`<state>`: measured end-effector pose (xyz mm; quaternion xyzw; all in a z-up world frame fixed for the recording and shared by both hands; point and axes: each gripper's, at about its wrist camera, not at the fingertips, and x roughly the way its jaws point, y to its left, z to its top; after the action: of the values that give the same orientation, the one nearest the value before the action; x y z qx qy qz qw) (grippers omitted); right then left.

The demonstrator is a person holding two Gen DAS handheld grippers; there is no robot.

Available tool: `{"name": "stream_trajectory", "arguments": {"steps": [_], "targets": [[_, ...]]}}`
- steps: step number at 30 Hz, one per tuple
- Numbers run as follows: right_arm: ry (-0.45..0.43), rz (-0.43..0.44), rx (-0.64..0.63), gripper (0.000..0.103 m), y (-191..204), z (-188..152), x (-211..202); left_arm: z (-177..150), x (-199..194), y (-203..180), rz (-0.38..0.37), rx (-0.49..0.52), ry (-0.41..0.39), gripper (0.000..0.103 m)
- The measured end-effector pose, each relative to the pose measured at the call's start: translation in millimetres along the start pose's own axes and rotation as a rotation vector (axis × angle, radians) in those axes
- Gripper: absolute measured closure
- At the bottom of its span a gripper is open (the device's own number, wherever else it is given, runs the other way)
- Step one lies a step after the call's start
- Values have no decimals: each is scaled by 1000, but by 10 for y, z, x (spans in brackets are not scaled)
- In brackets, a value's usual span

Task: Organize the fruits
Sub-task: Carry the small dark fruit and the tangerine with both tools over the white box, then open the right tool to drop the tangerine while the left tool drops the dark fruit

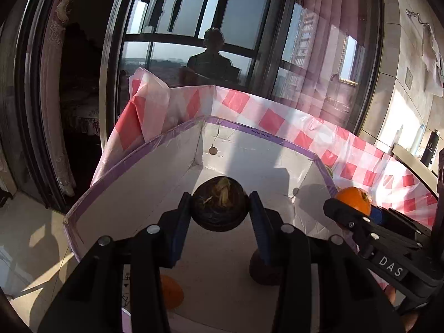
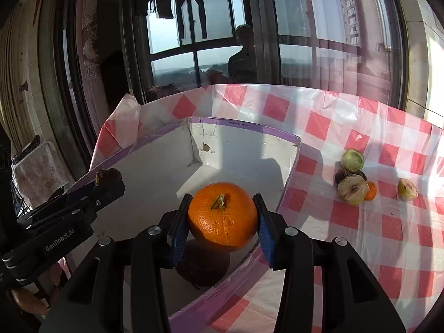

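Sunlit windows are backing a tabletop (image 2: 388, 222) in red-checked cloth — both tools are hanging over a white box (image 2: 155, 172).

Left tool (image 1: 221, 208) is gripping a dark round fruit (image 1: 219, 205) above the box floor; right tool (image 2: 222, 216) is clamping an orange (image 2: 222, 216) over the box's near corner — another dark fruit (image 2: 204, 266) is lying beneath it. Several small fruits (image 2: 352, 177) are sitting on the cloth to the right.

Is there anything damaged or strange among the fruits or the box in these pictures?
Yes. The white box has a cracked, torn far wall with a round hole. The pale green fruits left on the checkered tablecloth look bruised, with brown patches. Nothing has spilled.
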<state>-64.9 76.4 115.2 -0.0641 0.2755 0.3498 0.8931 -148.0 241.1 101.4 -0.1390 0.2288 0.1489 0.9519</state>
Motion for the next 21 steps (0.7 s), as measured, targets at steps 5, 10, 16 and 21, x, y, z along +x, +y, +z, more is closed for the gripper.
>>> {"name": "stream_trajectory", "arguments": {"steps": [5, 10, 16, 21], "targets": [[163, -54, -170, 59, 224, 77, 488, 10, 287, 39, 74, 72, 136, 61], [287, -105, -218, 59, 231, 170, 810, 15, 495, 72, 86, 124, 244, 61], [422, -188, -309, 58, 252, 175, 1031, -6, 644, 13, 38, 218, 382, 60], [468, -183, -331, 51, 263, 161, 1070, -52, 648, -3, 38, 250, 415, 60]]}}
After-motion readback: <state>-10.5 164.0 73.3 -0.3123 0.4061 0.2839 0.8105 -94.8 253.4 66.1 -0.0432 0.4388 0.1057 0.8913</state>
